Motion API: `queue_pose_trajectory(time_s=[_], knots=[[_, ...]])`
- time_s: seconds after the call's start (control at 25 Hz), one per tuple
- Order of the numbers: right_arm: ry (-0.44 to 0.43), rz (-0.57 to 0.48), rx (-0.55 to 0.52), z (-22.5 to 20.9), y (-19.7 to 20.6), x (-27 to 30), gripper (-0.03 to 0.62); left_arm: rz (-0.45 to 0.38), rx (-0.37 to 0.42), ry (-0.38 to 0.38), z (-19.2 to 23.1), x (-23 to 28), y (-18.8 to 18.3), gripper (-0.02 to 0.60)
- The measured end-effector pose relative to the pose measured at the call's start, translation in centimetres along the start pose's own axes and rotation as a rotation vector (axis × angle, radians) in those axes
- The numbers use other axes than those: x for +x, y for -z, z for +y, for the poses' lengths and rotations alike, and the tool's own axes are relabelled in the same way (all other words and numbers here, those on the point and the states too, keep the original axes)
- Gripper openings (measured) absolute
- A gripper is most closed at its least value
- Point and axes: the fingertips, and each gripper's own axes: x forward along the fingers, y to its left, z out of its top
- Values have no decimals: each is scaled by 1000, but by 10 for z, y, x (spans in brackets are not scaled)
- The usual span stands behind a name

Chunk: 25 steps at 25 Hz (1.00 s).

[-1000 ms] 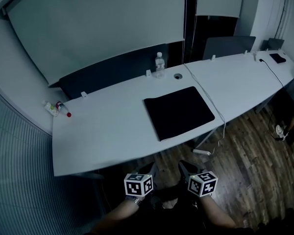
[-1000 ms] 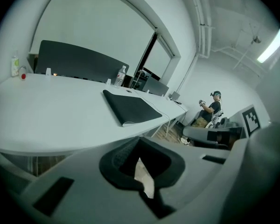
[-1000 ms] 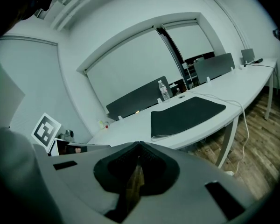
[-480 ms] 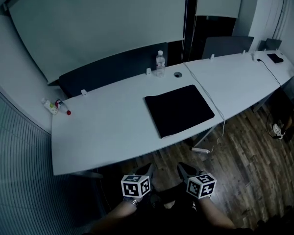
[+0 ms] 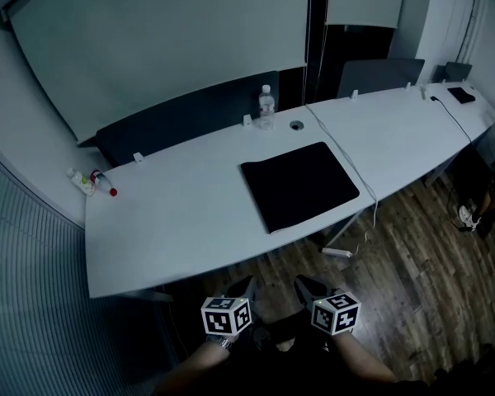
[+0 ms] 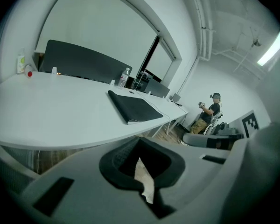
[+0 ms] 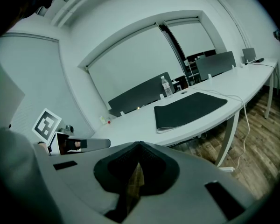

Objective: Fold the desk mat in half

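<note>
The black desk mat (image 5: 299, 186) lies flat and unfolded on the white tabletop (image 5: 173, 213), close to its near edge. Just behind the mat, a clear water bottle (image 5: 266, 107) stands beside a round cable hole (image 5: 296, 125). A white cable (image 5: 346, 159) runs along the mat's right side and drops over the edge. Well to the mat's left, at the tabletop's end, lie small bottles (image 5: 82, 182). Both tongs are held over the wood floor (image 5: 412, 254), well apart from the mat. The left tongs (image 5: 246, 285) are pressed together with nothing between them. The right tongs (image 5: 301, 283) are likewise closed and empty.
</note>
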Motion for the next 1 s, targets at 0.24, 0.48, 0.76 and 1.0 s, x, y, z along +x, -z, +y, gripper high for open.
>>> queue_pose_trajectory(time_s=[0.24,0.48,0.76,1.0], knots=[[-4,0,20,-1,2,0,23,10,-2,3,-2,4,6,5],[10,-1,6,-5,2,-3,21,12,7,10,-5,6,4,5],[15,-7,11,-8,1,-2,21,21,10,13,-5,8,6,5],[18,-8,10,-7,-1,0,21,23,13,11,-3,8,4,5]])
